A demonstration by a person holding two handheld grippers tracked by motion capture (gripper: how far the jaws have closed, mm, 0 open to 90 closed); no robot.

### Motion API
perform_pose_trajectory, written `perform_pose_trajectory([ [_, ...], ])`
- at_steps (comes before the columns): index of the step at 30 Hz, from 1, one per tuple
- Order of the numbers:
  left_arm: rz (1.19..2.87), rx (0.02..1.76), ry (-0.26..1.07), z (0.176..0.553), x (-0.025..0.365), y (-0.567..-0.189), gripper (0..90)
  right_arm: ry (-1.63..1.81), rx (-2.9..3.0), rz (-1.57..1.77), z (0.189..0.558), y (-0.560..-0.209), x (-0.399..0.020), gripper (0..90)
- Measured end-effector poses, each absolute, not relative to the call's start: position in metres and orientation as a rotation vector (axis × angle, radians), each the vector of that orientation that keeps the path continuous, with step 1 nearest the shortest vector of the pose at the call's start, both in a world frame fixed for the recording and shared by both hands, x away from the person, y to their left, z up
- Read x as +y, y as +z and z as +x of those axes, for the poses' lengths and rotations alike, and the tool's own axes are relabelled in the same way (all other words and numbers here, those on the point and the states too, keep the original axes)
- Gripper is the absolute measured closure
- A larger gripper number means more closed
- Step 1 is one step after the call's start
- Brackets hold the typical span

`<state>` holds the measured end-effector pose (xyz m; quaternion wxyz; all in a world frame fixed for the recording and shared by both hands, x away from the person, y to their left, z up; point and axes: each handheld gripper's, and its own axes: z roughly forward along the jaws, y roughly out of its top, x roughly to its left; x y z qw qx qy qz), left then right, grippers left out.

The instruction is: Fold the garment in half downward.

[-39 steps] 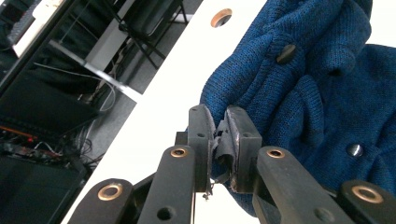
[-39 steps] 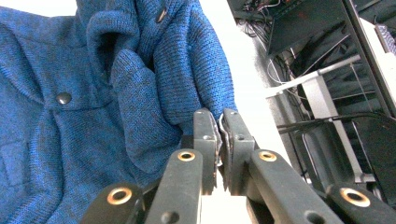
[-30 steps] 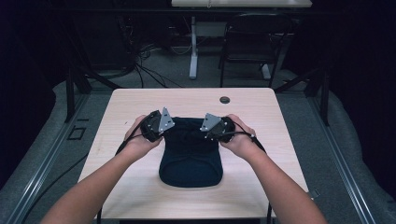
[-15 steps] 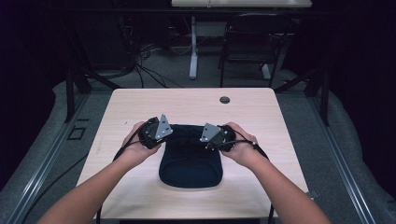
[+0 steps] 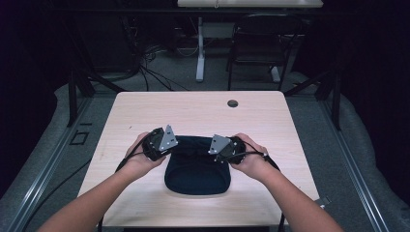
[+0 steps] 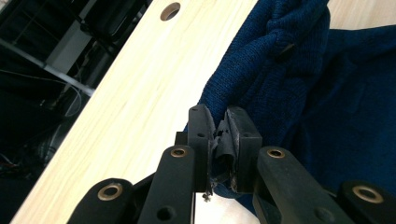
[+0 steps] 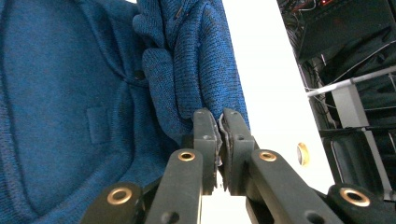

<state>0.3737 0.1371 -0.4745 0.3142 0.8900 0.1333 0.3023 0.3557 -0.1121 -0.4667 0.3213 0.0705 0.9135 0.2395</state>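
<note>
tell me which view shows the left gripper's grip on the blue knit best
The left gripper view: the left gripper pinches the knit's edge between shut jaws. The high view shows the gripper from above, grip hidden. The right gripper view shows knit, not that grip.

A dim lab or recording studio — not a home. A pale wooden surface [image 5: 203,113] with a round cable hole [image 5: 232,103] stands on grey carpet [image 5: 358,145], ringed by dark metal rails [image 5: 46,166] on the floor. Behind it, loose black cables [image 5: 150,72] trail across the floor beside a white desk leg [image 5: 199,53] and a black chair [image 5: 258,46] — the rest falls into darkness.
</note>
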Motion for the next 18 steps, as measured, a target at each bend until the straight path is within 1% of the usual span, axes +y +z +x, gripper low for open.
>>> perform_pose_trajectory([
  [18, 2.376, 0.339, 0.689, 0.35, 0.142, -0.495, 81.5, 0.603, 2.465, 0.157, 0.333, -0.485, -0.112, 86.3],
])
